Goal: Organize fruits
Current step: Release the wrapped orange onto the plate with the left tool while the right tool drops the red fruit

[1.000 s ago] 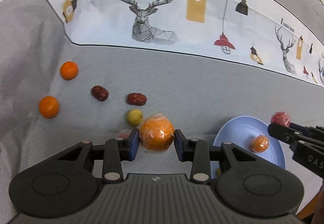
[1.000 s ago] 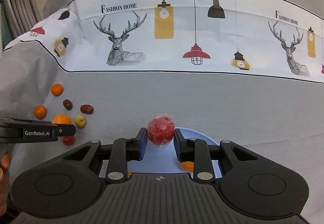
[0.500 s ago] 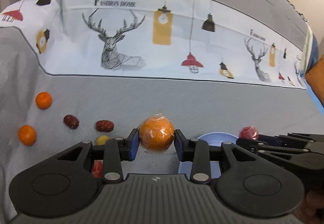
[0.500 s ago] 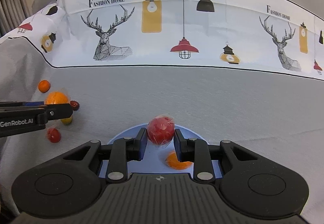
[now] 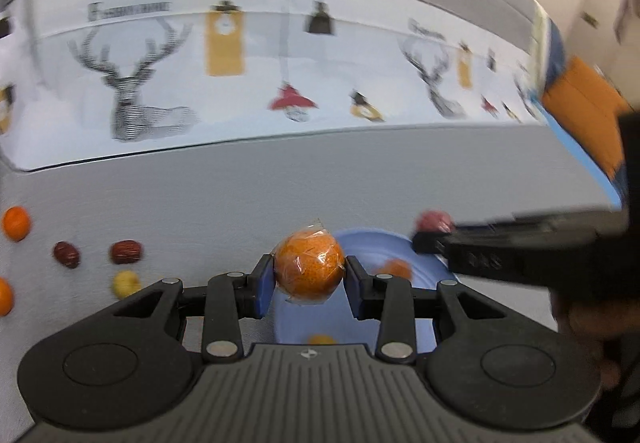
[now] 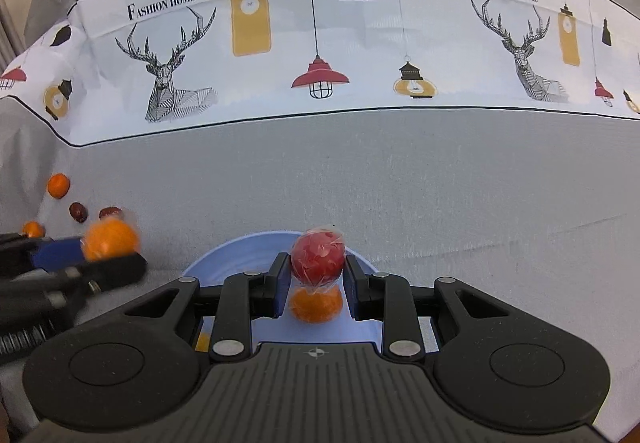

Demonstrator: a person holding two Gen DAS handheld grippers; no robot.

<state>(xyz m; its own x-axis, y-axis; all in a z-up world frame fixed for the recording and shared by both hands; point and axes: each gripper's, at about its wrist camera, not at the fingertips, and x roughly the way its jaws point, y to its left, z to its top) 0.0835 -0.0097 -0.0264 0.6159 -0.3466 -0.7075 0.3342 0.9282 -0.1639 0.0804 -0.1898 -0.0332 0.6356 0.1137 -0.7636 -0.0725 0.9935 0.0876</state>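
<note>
On the tablecloth (image 6: 360,171) ahead of my right tool I read "FASHION HOME" twice (once beside each deer); my left view blurs the same words past reading.

Blue plate (image 6: 240,255) partly behind tongs

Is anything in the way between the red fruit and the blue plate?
Nothing visible blocks it. The right tongs hold the wrapped red fruit right over the blue plate. A small orange already lies on the plate just below, so the fruit may land against it.
</note>
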